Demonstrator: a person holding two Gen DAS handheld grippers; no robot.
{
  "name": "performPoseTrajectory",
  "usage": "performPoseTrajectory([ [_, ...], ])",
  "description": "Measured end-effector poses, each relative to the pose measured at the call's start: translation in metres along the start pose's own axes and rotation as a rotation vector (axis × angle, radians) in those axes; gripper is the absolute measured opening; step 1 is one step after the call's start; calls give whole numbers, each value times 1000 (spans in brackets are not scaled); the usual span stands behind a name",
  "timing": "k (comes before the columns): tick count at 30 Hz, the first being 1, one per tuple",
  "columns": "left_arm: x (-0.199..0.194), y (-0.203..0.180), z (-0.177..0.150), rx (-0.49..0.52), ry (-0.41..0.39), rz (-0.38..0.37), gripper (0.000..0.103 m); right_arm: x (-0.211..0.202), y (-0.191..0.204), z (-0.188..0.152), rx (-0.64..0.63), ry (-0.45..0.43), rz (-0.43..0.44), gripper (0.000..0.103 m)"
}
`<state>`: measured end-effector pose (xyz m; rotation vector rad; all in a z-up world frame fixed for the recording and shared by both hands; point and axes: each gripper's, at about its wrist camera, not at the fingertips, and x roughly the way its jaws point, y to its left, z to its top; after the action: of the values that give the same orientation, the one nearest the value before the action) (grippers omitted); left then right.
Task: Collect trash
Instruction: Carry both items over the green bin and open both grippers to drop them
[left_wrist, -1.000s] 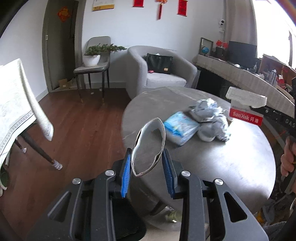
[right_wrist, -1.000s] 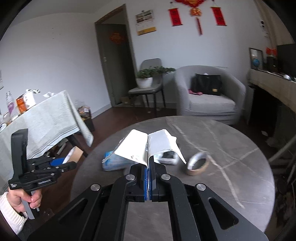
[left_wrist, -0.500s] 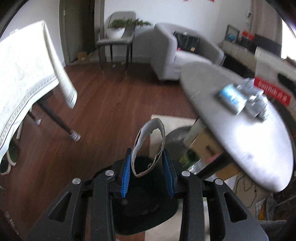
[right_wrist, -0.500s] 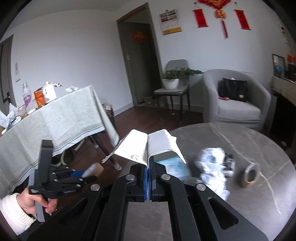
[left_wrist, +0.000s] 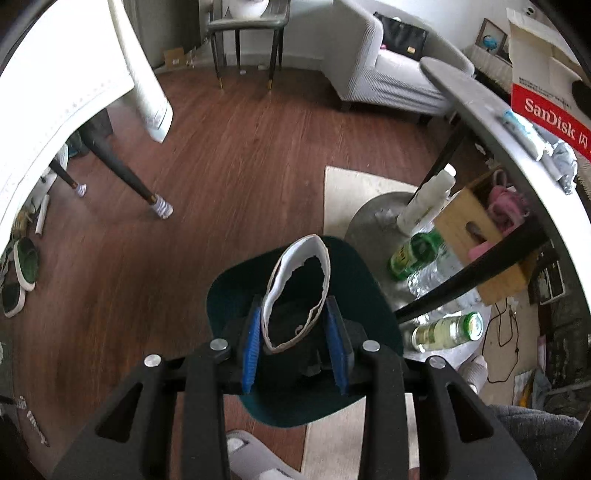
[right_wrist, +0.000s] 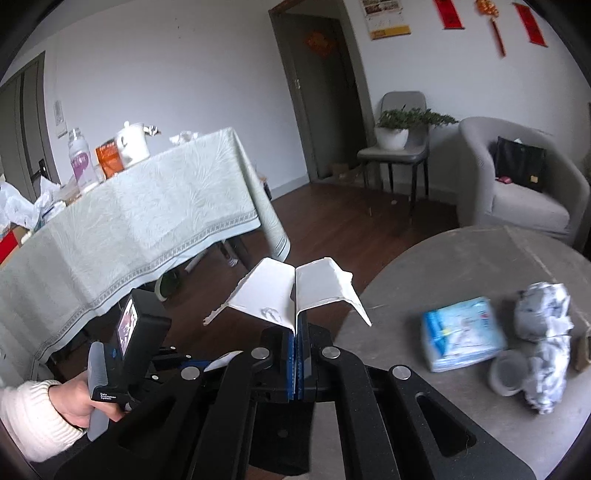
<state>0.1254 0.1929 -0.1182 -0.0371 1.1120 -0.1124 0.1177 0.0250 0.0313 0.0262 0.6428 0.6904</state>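
The left gripper (left_wrist: 295, 341) pinches a torn cardboard ring (left_wrist: 297, 291), directly above the dark green bin (left_wrist: 365, 295) on the floor. To drop it cleanly, I would keep the ring centred over the opening before letting go (the rim is close). The right gripper (right_wrist: 298, 354) is clamped on a folded white card (right_wrist: 291, 291). A red box (left_wrist: 546, 110) reads "SanDisk".

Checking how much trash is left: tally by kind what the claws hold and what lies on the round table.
Cardboard ring, in left claw: 1
White card, in right claw: 1
Blue packet: 1
Crumpled paper wads: 2
Grey cap: 1
Total: 6, a brown thing at the frame's edge uncounted.
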Motion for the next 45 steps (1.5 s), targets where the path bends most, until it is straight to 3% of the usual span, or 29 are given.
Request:
performPoseTrajectory([
  [6, 5, 15, -7, -8, 29, 0, 37, 23, 13, -1, 1, 32, 16, 1],
  [15, -10, 30, -8, -20, -9, -9, 49, 58, 36, -10, -41, 106, 21, 1],
  [35, -74, 59, 4, -107, -246, -5, 54, 129, 66, -53, -139, 327, -28, 1],
  [45, -99, 67, 10, -143, -345, -28, 44, 159, 69, -84, -157, 454, -39, 1],
])
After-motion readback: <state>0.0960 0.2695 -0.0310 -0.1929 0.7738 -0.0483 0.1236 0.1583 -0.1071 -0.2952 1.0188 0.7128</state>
